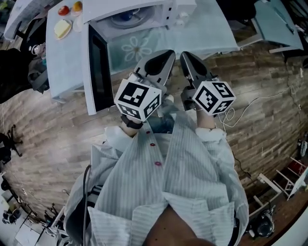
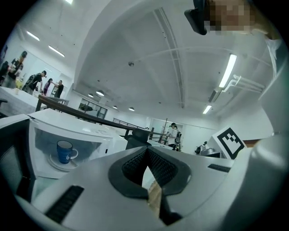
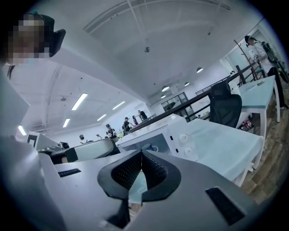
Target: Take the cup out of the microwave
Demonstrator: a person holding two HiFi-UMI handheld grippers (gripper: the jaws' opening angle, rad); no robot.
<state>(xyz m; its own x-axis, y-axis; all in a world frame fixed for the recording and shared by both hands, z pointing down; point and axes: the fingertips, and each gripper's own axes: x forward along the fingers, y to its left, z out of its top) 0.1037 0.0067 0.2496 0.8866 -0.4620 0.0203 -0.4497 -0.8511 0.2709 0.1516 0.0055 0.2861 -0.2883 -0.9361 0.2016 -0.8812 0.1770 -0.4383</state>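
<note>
**Before the open microwave (image 1: 168,7): both grippers closed on nothing, cup (image 2: 65,151) inside**

Underfoot runs a wood-plank floor (image 1: 269,96). On it stands a desk (image 1: 211,33) under a pale blue cloth with a flower print. The white microwave sits on this desk, its knobs on the right side of its front. Its dark-glass door (image 1: 98,72) hangs wide open at the left of the cavity, reaching out past the desk's edge.

The person, in a striped shirt (image 1: 192,163), holds both tools out side by side in front of the microwave, near one another but not touching. The left gripper (image 1: 168,54) has its ribbed pads pressed together at the tips, with nothing between them. The right gripper (image 1: 185,55) is the same: jaws together and empty. Both are well short of the cavity.

Inside the microwave a round turntable (image 2: 54,163) lies on the cavity floor. The blue cup stands upright on it, with its handle to the right in the left gripper view.

At the desk's left end lie a yellow piece (image 1: 61,29) and small red and orange pieces (image 1: 64,9), too small to identify.
</note>
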